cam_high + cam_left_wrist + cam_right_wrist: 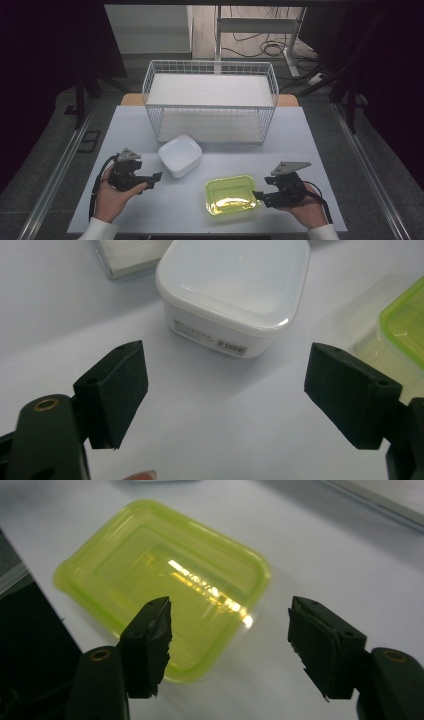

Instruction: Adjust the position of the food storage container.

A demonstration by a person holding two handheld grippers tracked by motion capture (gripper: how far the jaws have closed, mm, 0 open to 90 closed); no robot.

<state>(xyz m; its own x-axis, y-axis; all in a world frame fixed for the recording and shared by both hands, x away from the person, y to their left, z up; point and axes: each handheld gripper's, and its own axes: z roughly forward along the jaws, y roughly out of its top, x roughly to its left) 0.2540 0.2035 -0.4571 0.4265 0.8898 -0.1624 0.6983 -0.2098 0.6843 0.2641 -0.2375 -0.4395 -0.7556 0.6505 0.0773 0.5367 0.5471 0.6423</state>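
A white square container (180,155) sits upside down on the table, left of centre, with a small label on its side (235,290). My left gripper (156,178) is open just short of it, its jaws (225,385) wide apart over bare table. A translucent yellow-green rectangular container (231,194) lies near the front edge. My right gripper (259,195) is at its right end and open. In the right gripper view the container's near corner (160,580) lies just ahead of the gripper (230,630), with no pad pressing on it.
A white wire basket (210,100) with a white shelf board inside stands at the back of the grey table (300,135). The green container's rim (405,325) shows at the right of the left gripper view. Beyond the table are floor, cables and metal rails.
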